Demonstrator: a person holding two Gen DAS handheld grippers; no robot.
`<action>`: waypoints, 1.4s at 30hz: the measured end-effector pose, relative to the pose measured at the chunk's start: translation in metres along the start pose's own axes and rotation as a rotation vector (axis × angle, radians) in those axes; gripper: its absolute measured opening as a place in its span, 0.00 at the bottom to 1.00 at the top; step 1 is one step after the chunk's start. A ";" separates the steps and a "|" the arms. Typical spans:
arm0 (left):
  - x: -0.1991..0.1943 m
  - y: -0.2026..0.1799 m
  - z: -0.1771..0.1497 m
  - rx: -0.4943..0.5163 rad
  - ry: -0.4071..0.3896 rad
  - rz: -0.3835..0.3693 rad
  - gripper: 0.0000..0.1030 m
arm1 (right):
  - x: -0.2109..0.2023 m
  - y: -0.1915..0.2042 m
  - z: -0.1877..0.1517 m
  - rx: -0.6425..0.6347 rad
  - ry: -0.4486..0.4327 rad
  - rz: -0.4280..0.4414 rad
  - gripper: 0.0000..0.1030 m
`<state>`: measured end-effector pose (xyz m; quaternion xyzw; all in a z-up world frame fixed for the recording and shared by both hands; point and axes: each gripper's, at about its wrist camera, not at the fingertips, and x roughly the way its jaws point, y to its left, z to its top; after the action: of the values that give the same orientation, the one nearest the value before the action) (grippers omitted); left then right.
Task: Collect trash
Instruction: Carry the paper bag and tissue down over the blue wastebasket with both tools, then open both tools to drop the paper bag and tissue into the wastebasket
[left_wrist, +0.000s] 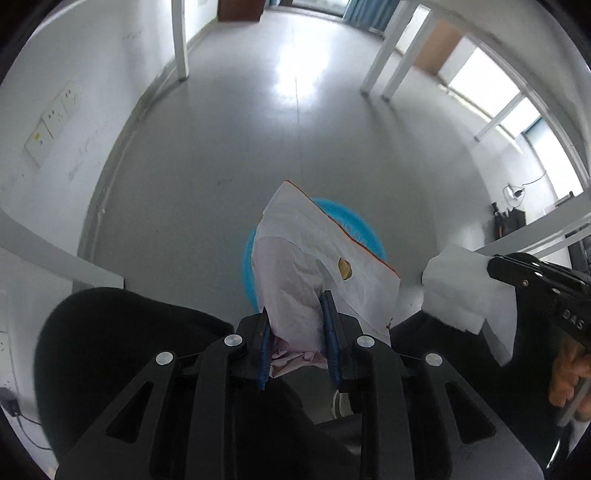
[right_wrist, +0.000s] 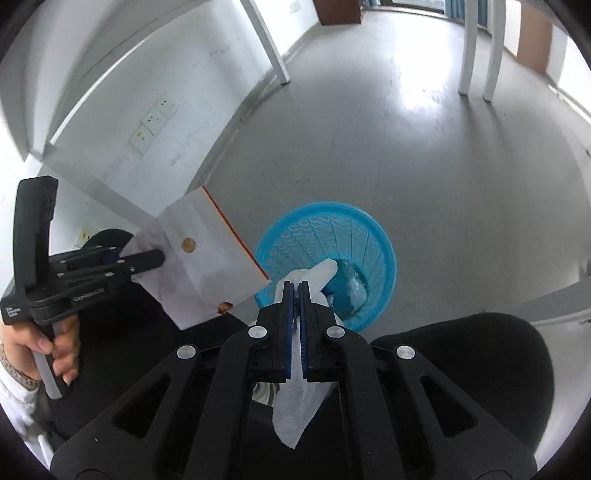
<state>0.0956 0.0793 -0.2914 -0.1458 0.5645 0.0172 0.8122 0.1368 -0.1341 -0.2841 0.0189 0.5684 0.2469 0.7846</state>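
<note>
Through the left wrist camera, you are pinching a white paper bag (left_wrist: 325, 258) with an orange edge in your left gripper (left_wrist: 297, 325), its blue fingers (left_wrist: 330, 334) clamped on the crumpled lower end. The bag is hanging right above the blue basket (left_wrist: 249, 266), hiding most of it. At the right, your right gripper (left_wrist: 517, 271) is carrying a white tissue (left_wrist: 461, 291) just beside the bag.

Through the right wrist camera, you are squeezing that tissue (right_wrist: 295, 398) in jaws nearly shut, one end poking out toward the basket (right_wrist: 325, 236) on the grey floor (right_wrist: 424, 155), the other trailing near you. The basket is sitting just beyond your fingertips, with some crumpled clear trash (right_wrist: 354, 290) already inside. Your left gripper (right_wrist: 147, 260) is holding the bag (right_wrist: 207, 258) to the left of the rim.

You are at the dropping step, I judge: both pieces are over or beside the basket. Next, centre each above the opening, then release.
</note>
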 end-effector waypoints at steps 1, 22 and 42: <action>0.004 0.001 0.003 -0.007 0.011 0.000 0.22 | 0.006 -0.002 0.002 0.014 0.014 0.002 0.03; 0.092 0.004 0.043 -0.080 0.152 0.049 0.22 | 0.101 -0.031 0.047 0.118 0.153 -0.036 0.03; 0.142 -0.013 0.054 -0.038 0.245 0.110 0.64 | 0.180 -0.074 0.061 0.270 0.315 -0.085 0.35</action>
<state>0.1986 0.0618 -0.4019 -0.1308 0.6662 0.0545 0.7322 0.2603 -0.1101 -0.4442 0.0613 0.7122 0.1351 0.6862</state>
